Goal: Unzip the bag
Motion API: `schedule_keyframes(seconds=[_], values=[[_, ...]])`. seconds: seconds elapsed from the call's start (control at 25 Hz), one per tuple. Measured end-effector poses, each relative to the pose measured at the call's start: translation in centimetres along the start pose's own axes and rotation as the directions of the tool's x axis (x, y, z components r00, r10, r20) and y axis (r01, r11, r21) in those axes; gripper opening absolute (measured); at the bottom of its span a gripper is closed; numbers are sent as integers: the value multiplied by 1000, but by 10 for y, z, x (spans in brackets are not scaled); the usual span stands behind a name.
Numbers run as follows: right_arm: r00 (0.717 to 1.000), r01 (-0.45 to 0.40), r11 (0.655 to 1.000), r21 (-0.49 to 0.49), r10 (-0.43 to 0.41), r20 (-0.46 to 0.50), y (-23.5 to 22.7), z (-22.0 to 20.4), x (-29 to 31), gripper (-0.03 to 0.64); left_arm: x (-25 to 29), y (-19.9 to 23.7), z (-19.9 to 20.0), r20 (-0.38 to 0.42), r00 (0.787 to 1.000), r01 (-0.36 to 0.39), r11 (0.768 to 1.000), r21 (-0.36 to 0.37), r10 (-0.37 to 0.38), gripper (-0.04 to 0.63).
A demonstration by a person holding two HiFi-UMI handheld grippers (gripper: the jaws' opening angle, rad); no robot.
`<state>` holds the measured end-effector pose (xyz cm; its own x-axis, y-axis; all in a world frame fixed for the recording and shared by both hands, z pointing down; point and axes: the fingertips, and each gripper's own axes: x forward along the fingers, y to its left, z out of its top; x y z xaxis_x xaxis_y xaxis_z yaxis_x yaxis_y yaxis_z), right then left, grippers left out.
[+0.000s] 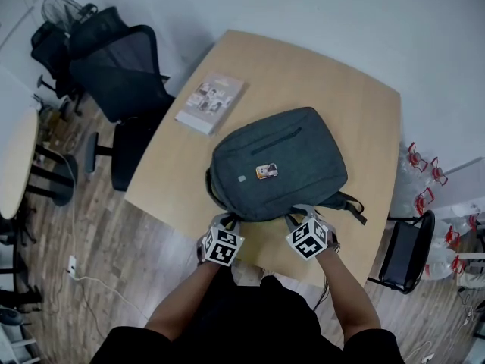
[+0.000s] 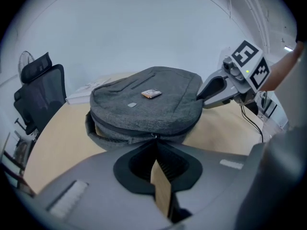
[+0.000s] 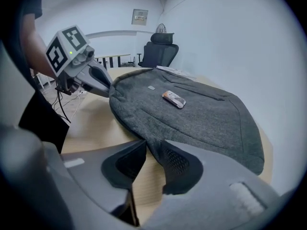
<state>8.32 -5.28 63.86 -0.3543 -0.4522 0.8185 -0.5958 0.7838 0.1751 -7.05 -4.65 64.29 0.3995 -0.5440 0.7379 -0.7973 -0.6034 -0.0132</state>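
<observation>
This looks like an office meeting room. A pale wooden table (image 1: 303, 74) with rounded corners stands against plain white walls (image 1: 341, 14), and black mesh swivel chairs (image 1: 121, 74) are pushed back from it on a wood-plank floor (image 1: 114, 241). A printed booklet (image 1: 211, 102) lies on the table. Off to the left there's a second table (image 1: 15, 161) and a fan (image 1: 64, 10), and a white cable (image 1: 98, 283) trails across the floor.

A light wooden table (image 1: 326, 82) with rounded corners carries 2 things. A grey backpack (image 1: 276, 165) lies flat on its near half, front panel up. A thin booklet (image 1: 211, 103) lies by the left edge, near the backpack but not touching it.
</observation>
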Motion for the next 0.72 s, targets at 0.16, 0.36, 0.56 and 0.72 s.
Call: schedule_keyframes(seconds=[0.16,0.36,0.56,0.72], values=[[1000,4,995,96,-6,19,7,0,-1,94,6,16,10,2,1000,-12,1000,27,12,28],[999,-11,981,193,4,34,3,1,2,97,-4,7,2,3,1000,-13,999,37,13,28],[999,-16,985,174,10,33,5,1,2,94,-7,-23,2,10,1000,24,1000,18,-24,31],[999,-9,988,154,2,42,5,3,0,93,1,-54,11,12,996,83,996,45,-83,31]])
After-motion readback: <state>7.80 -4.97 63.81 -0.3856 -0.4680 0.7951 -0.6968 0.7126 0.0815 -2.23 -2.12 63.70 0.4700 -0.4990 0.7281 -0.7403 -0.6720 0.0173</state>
